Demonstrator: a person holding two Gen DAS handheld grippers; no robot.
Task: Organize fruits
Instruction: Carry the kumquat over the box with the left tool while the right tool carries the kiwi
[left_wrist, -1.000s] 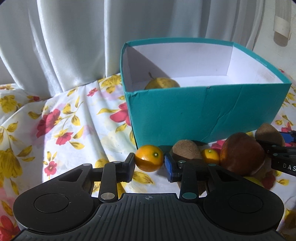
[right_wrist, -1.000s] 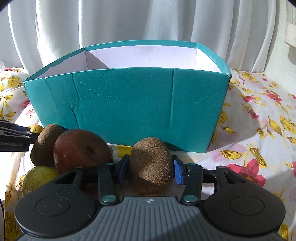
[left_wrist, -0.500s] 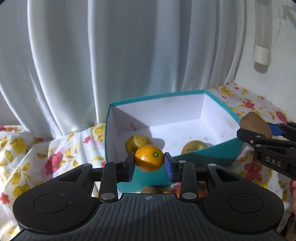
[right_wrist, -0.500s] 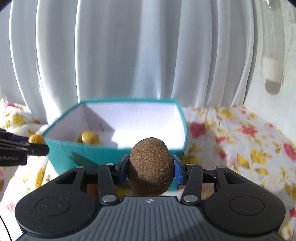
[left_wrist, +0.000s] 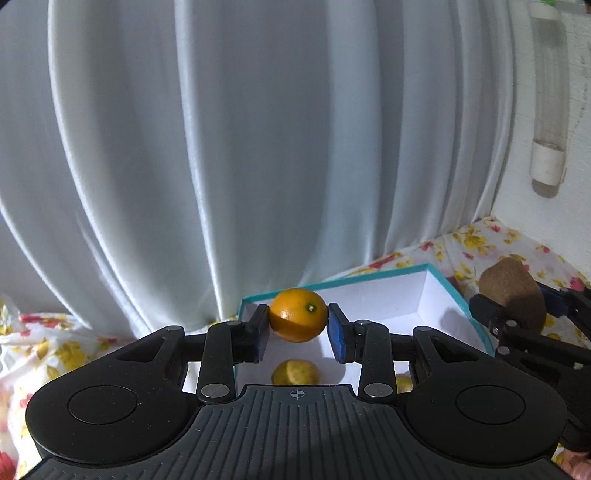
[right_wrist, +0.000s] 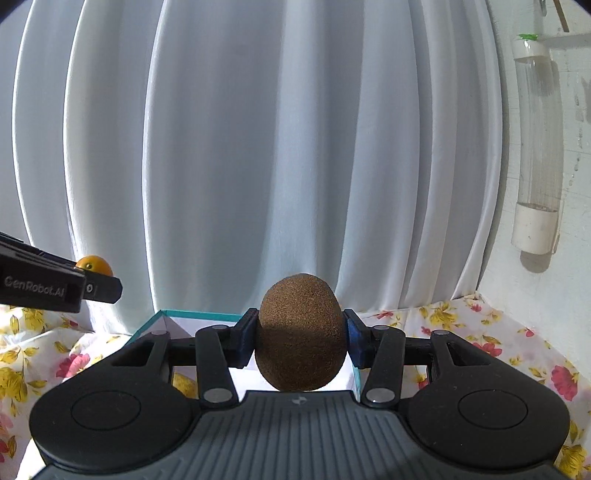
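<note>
My left gripper (left_wrist: 297, 326) is shut on a small orange (left_wrist: 297, 315) and holds it high above the teal box (left_wrist: 439, 291). My right gripper (right_wrist: 300, 341) is shut on a brown kiwi (right_wrist: 301, 332), also above the box (right_wrist: 162, 317). The kiwi shows at the right of the left wrist view (left_wrist: 511, 295); the orange shows at the left of the right wrist view (right_wrist: 94, 265). A yellow fruit (left_wrist: 295, 372) lies on the box's white floor below the orange. Another yellowish fruit (left_wrist: 403, 383) peeks out beside the right finger.
A white curtain (left_wrist: 258, 147) hangs close behind the box. A floral cloth (right_wrist: 498, 332) covers the surface. A clear tube (right_wrist: 537, 147) hangs on the white wall at the right.
Both grippers have risen from the cloth and moved forward over the box, each carrying its fruit. The fruits left on the cloth have dropped out of view.
</note>
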